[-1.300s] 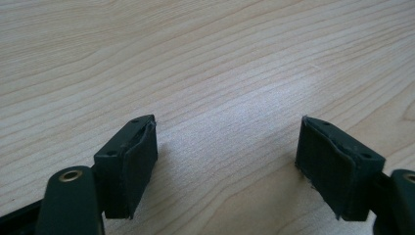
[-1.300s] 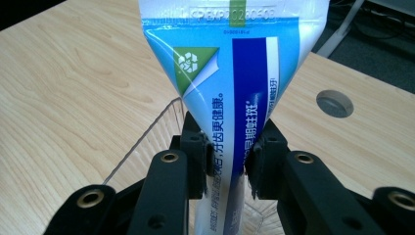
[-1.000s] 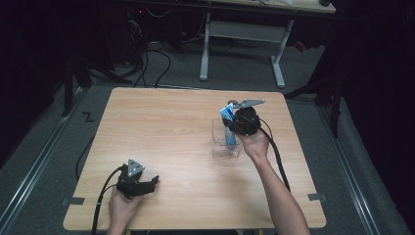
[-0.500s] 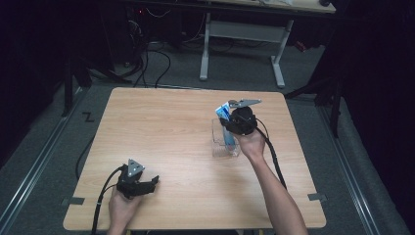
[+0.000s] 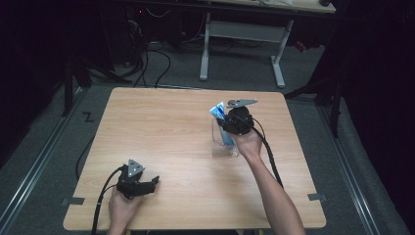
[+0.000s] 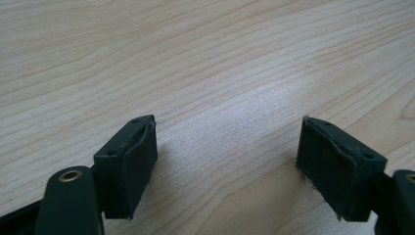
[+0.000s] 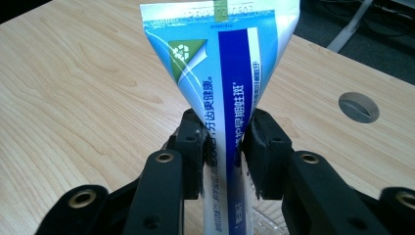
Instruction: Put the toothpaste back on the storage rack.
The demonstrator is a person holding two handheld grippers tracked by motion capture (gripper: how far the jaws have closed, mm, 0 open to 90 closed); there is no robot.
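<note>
The right claw (image 7: 222,147) is pinched on a blue-and-white toothpaste tube (image 7: 225,83), which is held upright with its flat crimped end on top; both black jaws are pressed against the tube's narrower lower part. In the high view, the right claw (image 5: 230,123) is seen over the right half of the counter (image 5: 161,127), and the toothpaste tube (image 5: 219,112) is seen standing in a clear plastic container (image 5: 222,147) that rests on the wood. Whether the tube's lower end touches the container's floor cannot be told. A round grey cable port (image 7: 358,106) is set into the counter beyond the tube.

The left claw (image 6: 227,161) is spread wide with nothing between its jaws, and bare wood grain is seen between them. In the high view, the left claw (image 5: 147,185) is held low at the counter's near left corner, well apart from the container, with its cable trailing off the near edge.
</note>
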